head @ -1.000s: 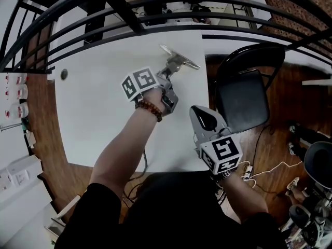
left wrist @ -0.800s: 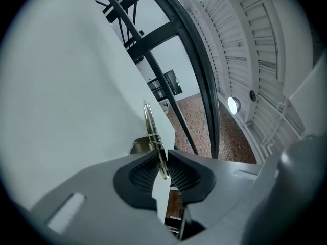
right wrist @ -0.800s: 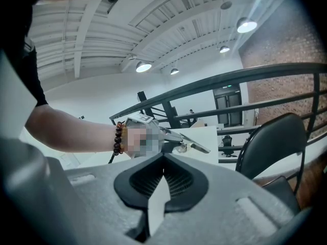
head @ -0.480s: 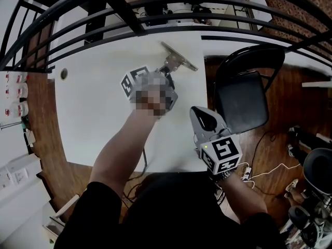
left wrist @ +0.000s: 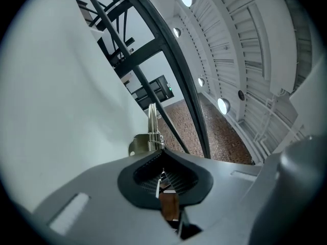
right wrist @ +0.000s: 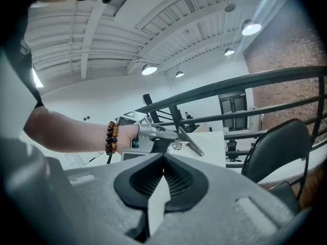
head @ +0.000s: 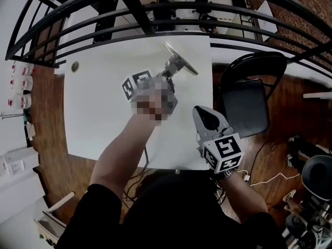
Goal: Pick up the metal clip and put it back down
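The metal clip, a spring clamp with a long flat bar, hangs a little above the far right part of the white table. My left gripper has just been closing and is now shut on the clip's handle end. In the left gripper view the clip sticks out past the closed jaws of the left gripper. My right gripper is shut and empty over the table's near right edge. The right gripper view looks past the shut right gripper at the clip held by the left gripper.
A black railing runs along the table's far side. A black chair stands just right of the table. A small round grommet sits at the far left corner. Cables lie on the wooden floor.
The left gripper's jaws have closed on the clip and raised it slightly off the table. The right gripper has stayed where it was.
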